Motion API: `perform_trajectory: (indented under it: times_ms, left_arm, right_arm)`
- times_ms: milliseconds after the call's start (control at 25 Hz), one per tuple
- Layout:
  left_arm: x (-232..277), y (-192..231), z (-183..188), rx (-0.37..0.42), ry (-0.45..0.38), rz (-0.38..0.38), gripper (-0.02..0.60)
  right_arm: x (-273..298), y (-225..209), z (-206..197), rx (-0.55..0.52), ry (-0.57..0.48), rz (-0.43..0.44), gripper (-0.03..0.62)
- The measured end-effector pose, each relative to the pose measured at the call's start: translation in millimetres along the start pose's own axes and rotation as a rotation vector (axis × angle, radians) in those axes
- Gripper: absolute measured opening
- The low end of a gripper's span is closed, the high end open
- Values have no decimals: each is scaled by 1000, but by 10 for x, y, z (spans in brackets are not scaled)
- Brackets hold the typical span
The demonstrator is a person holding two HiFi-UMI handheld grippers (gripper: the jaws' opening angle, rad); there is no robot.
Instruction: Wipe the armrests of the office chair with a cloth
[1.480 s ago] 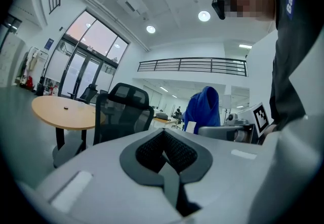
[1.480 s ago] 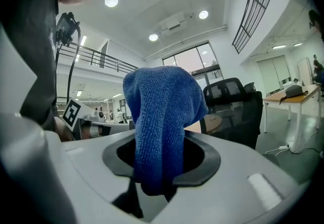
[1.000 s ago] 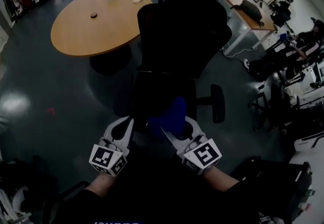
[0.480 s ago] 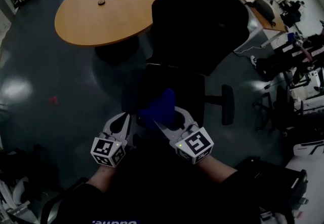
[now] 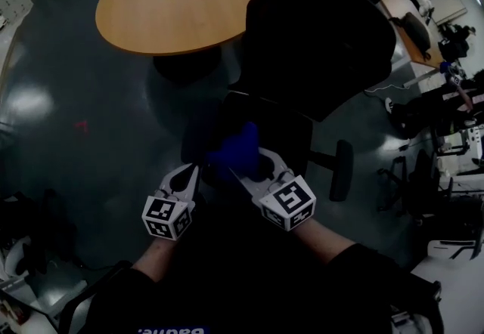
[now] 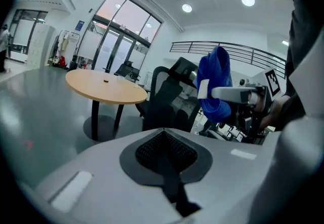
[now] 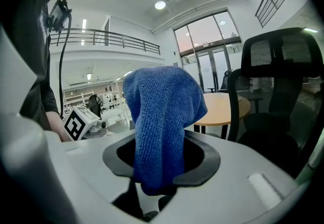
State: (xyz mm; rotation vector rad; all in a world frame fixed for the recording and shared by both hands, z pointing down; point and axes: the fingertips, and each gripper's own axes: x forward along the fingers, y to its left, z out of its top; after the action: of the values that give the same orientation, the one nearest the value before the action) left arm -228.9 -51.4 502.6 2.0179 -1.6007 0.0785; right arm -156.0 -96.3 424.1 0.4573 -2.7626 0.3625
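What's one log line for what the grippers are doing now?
right gripper: shut on blue cloth | left gripper: shut, empty | office chair: ahead | armrest: cloth apart from it

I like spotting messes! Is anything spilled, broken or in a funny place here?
Nothing looks spilled or broken. The black office chair stands upright, the blue fluffy cloth is pinched in the right gripper. Only a small red scrap lies on the dark floor.

Ahead of you stands the black mesh office chair (image 5: pixel 318 45), the round wooden table (image 5: pixel 151 15) behind it, leftward; the blue terry cloth (image 5: pixel 236 149) sits in your right gripper (image 5: pixel 251 164), before that chair
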Motion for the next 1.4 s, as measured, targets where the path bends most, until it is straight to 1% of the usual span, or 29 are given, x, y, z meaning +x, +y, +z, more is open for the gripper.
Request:
perform_trajectory:
  times_ms: [160,360,560,800,920,1080,1240,1400]
  left_arm:
    - [136,-111,-272,-2,77,-4,14]
    - [330,-135,-821,26,164,-17,14]
    - [565,38,-1429,11,277,18,14]
    - [793,247,-2046,16,379,10,14]
    - [960,400,-2388,49,456,16,14]
    - [1288,491,-2662,124,512,-10,14]
    - [1468,612,-2927,146,568,-31,14]
    - [1577,598,-3100,170,598,-64,14]
  right_arm:
    - [56,-42,-22,-18,32,40,170]
    - [137,-150,-133,-52,86,58,169]
    - [372,-204,-278,-74,134,96,169]
    - [841,-69,-530,-114,216,164,169]
    - [1005,-14,-608,-153,255,190,170]
    - [1153,62,-690,-205,295,248,169]
    - [1329,282,-798,-244,329,337,169]
    - [1399,374,-933,-330,379,397,169]
